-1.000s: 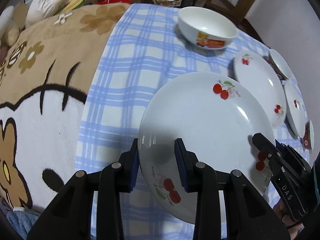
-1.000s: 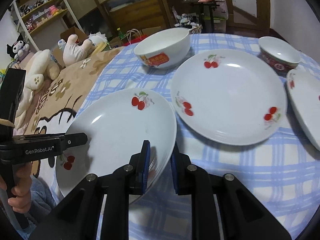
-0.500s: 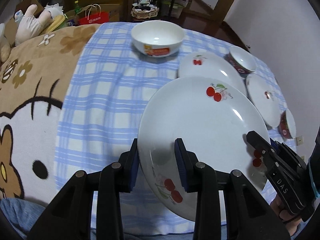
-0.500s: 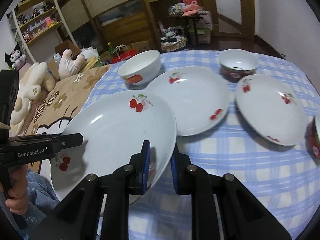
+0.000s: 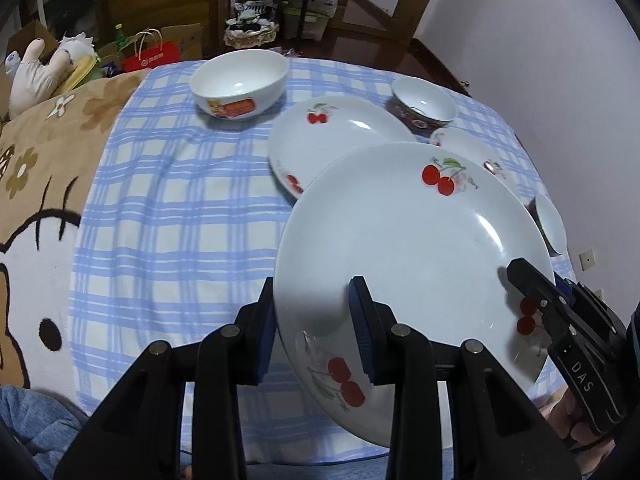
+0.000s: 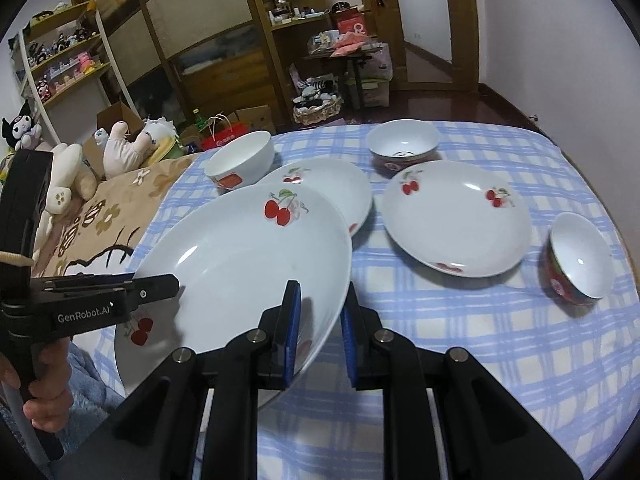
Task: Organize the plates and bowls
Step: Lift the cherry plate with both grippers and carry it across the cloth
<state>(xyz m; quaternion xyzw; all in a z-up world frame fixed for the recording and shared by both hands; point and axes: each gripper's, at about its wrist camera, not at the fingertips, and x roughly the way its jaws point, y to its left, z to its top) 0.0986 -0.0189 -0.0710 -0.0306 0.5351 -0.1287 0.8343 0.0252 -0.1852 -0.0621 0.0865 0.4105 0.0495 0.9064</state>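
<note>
Held cherry plate (image 5: 408,248) now higher off the blue-check cloth (image 5: 180,208) vs 1 s ago; both cams pulled up & back w/ it. Plate overlaps the near edge of the second cherry plate (image 5: 332,136) in left view; earlier they sat side by side. More now in view: third cherry plate (image 6: 456,216), red-patterned bowl (image 6: 402,146) at back, another red bowl (image 6: 580,260) at right. White bowl w/ orange label (image 5: 240,84) looks farther off.
</note>
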